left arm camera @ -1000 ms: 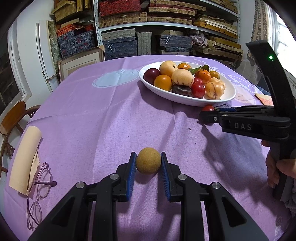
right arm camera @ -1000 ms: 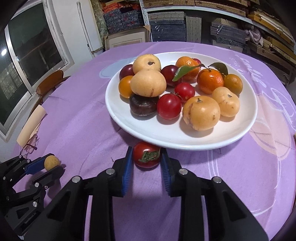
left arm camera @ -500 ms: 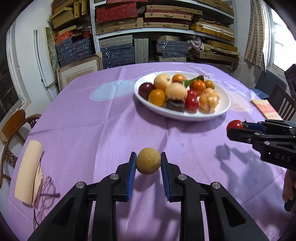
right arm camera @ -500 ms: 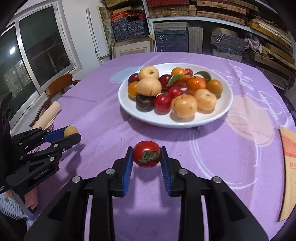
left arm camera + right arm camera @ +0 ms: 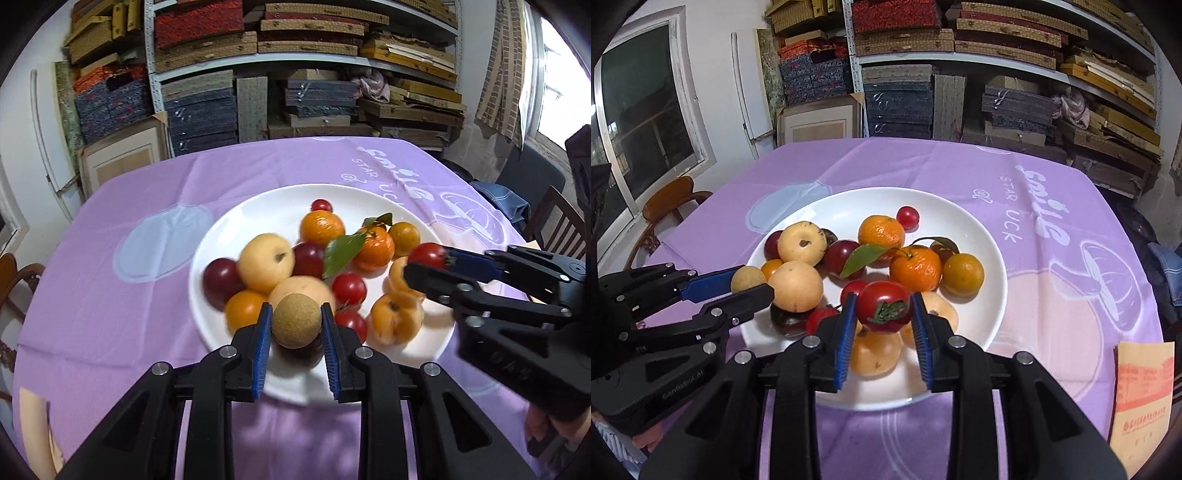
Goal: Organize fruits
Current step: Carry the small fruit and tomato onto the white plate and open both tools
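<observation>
White plate (image 5: 236, 236) sitting on the purple cloth (image 5: 122, 314), holding a heap of fruit: two pale yellow apple-like fruits, the rear one (image 5: 266, 262) standing beside a dark plum (image 5: 221, 282); two leafy mandarins, one (image 5: 915, 268) near the middle; a small red fruit (image 5: 908, 217) lying apart at the far side; a yellow-orange round fruit (image 5: 962, 275) at the right; several red tomatoes, one (image 5: 348, 288) in the centre; peach-like fruits toward the near rim, partly blurred or hidden behind the grippers

Left gripper (image 5: 296, 334) clenching a round tan fruit (image 5: 296, 320) between its blue pads, hanging over the near-left part of the plate above the heap

Right gripper (image 5: 884, 325) grasping a red tomato (image 5: 884, 307) with a green calyx, hanging over the near-right part of the plate; whether it is touching the fruit below cannot be told

Orange printed paper (image 5: 1143, 400) lying on the cloth to the right of the plate, apart from it

Shelves (image 5: 306, 40) of stacked boxes standing behind the table
</observation>
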Action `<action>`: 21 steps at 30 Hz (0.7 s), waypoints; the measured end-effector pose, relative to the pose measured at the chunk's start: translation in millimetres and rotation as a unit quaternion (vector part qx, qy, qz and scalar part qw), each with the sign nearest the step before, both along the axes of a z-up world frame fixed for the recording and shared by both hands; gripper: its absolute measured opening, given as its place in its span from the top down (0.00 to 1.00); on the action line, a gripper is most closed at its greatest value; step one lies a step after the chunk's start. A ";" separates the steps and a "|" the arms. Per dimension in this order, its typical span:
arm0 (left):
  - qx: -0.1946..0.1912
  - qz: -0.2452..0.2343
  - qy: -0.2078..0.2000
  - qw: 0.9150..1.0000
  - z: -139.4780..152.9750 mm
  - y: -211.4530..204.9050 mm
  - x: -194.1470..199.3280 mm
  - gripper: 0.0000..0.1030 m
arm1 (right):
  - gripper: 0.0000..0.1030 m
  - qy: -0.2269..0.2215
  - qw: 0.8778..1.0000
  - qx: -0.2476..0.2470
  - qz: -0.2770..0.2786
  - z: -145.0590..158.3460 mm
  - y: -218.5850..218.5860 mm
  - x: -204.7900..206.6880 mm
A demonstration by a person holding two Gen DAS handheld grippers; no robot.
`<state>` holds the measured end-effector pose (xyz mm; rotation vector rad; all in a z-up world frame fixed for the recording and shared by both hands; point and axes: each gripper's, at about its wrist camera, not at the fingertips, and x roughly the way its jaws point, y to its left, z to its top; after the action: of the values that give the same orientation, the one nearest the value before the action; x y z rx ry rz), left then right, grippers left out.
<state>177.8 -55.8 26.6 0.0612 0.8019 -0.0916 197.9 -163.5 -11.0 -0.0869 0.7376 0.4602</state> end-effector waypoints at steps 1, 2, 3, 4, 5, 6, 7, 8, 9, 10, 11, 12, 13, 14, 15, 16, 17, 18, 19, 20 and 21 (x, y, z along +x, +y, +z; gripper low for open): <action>0.003 -0.004 0.000 1.000 -1.9 -4.8 4.7 0.74 | 0.72 0.002 1.000 0.001 -0.003 -1.3 -1.0 7.9; 0.011 -0.007 -0.007 1.000 -2.5 -10.9 7.9 0.74 | 0.72 0.004 1.000 0.002 -0.004 -2.2 -2.0 13.4; 0.016 -0.013 -0.009 1.000 -2.9 -16.1 10.8 0.74 | 0.72 0.007 1.000 0.001 -0.003 -2.9 -3.1 18.8; 0.015 -0.021 -0.008 1.000 -3.3 -20.8 13.5 0.75 | 0.72 0.007 1.000 0.000 -0.004 -3.8 -3.9 23.0; 0.013 -0.024 -0.006 1.000 -4.8 -25.9 16.1 0.77 | 0.72 0.006 1.000 0.000 -0.006 -4.2 -4.0 26.5; 0.013 -0.027 -0.006 1.000 -6.3 -30.0 18.1 0.74 | 0.72 0.008 1.000 0.003 -0.005 -5.1 -5.1 29.8; 0.015 -0.029 -0.005 0.999 -8.4 -34.0 20.9 0.73 | 0.72 0.011 1.000 0.005 -0.003 -5.6 -5.7 32.7; 0.017 -0.029 -0.004 0.999 -10.9 -36.7 22.9 0.72 | 0.71 0.013 1.000 0.007 -0.002 -6.6 -6.3 35.1; 0.018 -0.028 -0.009 0.999 -11.6 -38.9 24.5 0.72 | 0.71 0.012 1.000 0.007 -0.004 -7.3 -6.9 36.7; 0.018 -0.028 -0.010 0.999 -12.4 -40.0 25.6 0.66 | 0.70 0.012 1.000 0.008 -0.003 -7.8 -7.0 38.4; 0.015 -0.027 -0.011 0.999 -13.0 -39.5 26.8 0.62 | 0.66 0.014 1.000 0.009 -0.001 -8.3 -6.9 40.4; 0.013 -0.023 -0.010 1.000 -13.9 -38.6 27.6 0.51 | 0.63 0.014 1.000 0.011 -0.002 -7.6 -6.9 42.0; 0.011 -0.017 -0.009 1.000 -14.6 -36.7 28.6 0.39 | 0.56 0.013 1.000 0.015 -0.002 -7.1 -7.4 42.2; 0.011 -0.012 -0.011 1.000 -15.3 -34.7 28.2 0.36 | 0.51 0.011 1.000 0.017 -0.003 -6.3 -7.6 41.9; 0.011 -0.008 -0.013 1.000 -15.5 -31.9 27.8 0.35 | 0.51 0.008 1.000 0.021 -0.004 -5.0 -8.7 41.5; 0.010 -0.005 -0.012 1.000 -16.0 -28.9 27.5 0.35 | 0.51 0.006 1.000 0.026 -0.005 -3.2 -10.1 39.8; 0.008 -0.003 -0.010 1.000 -15.3 -25.5 27.0 0.34 | 0.50 0.004 0.999 0.032 -0.008 -1.0 -12.5 39.2; 0.004 0.001 -0.009 1.000 -13.6 -21.3 26.0 0.34 | 0.49 0.000 0.999 0.040 -0.013 2.1 -16.1 38.0; 0.001 0.006 -0.008 1.000 -11.2 -17.0 24.3 0.33 | 0.46 -0.004 0.999 0.048 -0.018 6.2 -20.0 34.7; -0.003 0.012 -0.010 1.000 -7.5 -11.6 21.2 0.32 | 0.42 -0.010 0.998 0.058 -0.024 12.0 -25.4 31.2; -0.005 0.018 -0.014 1.000 -2.6 -6.5 16.6 0.28 | 0.40 -0.019 0.997 0.068 -0.029 18.8 -31.3 26.0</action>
<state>194.5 -62.3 24.0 0.0388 0.7737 -0.0606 223.9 -194.9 7.8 0.0539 0.6681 0.4509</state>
